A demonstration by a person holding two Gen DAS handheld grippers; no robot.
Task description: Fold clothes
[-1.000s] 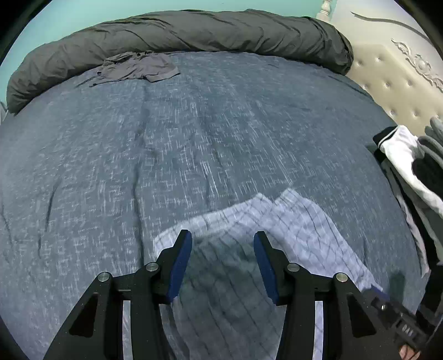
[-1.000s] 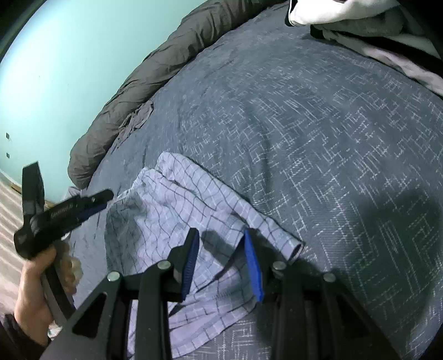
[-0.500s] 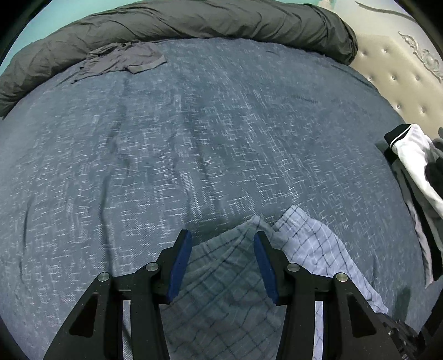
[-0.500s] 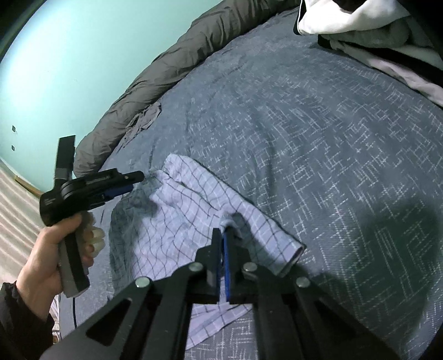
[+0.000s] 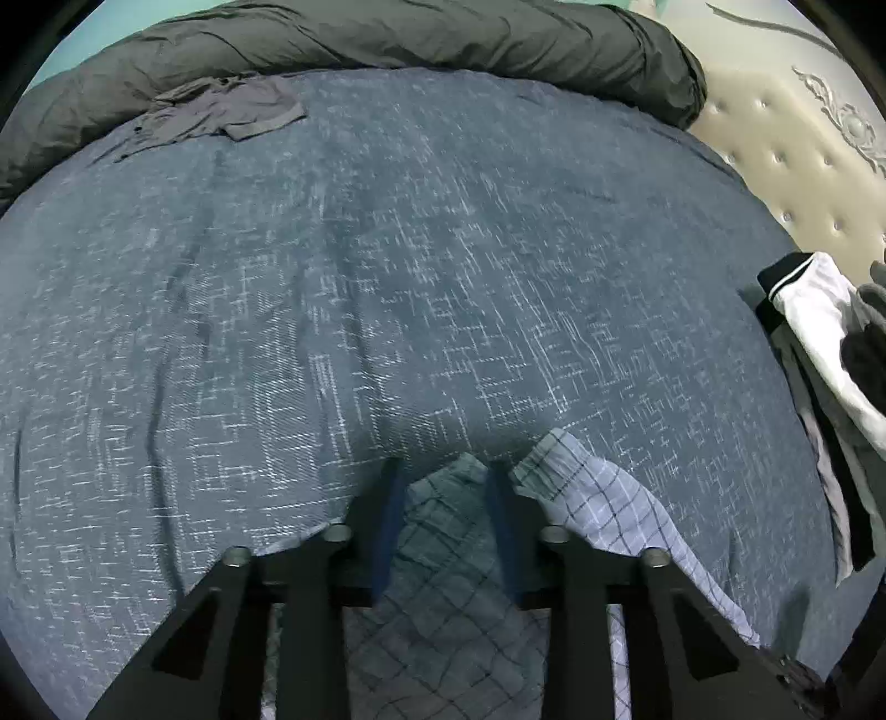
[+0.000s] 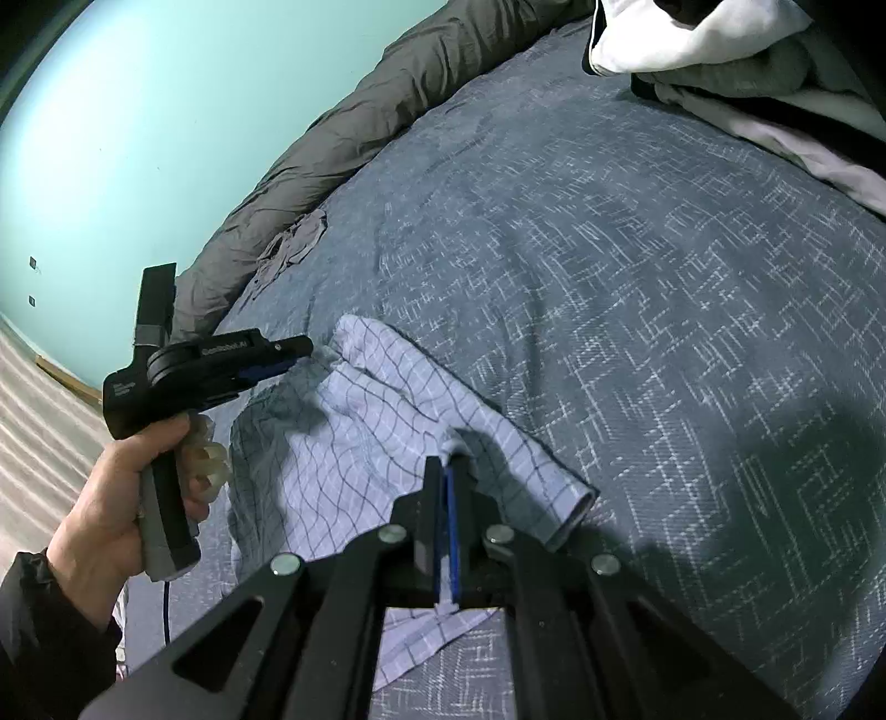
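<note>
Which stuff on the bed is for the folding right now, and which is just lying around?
In use:
checked shorts
right gripper, shut on them
left gripper, closing around them

Lying about:
grey garment
dark duvet
clothes pile

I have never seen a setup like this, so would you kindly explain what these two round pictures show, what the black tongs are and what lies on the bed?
There is no robot here: a person holds a pistol-grip tool with two fingers in each hand. Each tool carries a wide-angle camera looking along its own fingers, hence the round, bent pictures.

One picture comes from the left gripper, the other from the right gripper, which also shows the left hand holding its tool.

On the blue bedspread lies a light checked garment. The right gripper is shut on a fold of it. The left gripper's jaws are closing with the cloth's far end between them.

A rolled grey duvet lies along the far edge, a small grey garment beside it, and a pile of clothes near the headboard.
</note>
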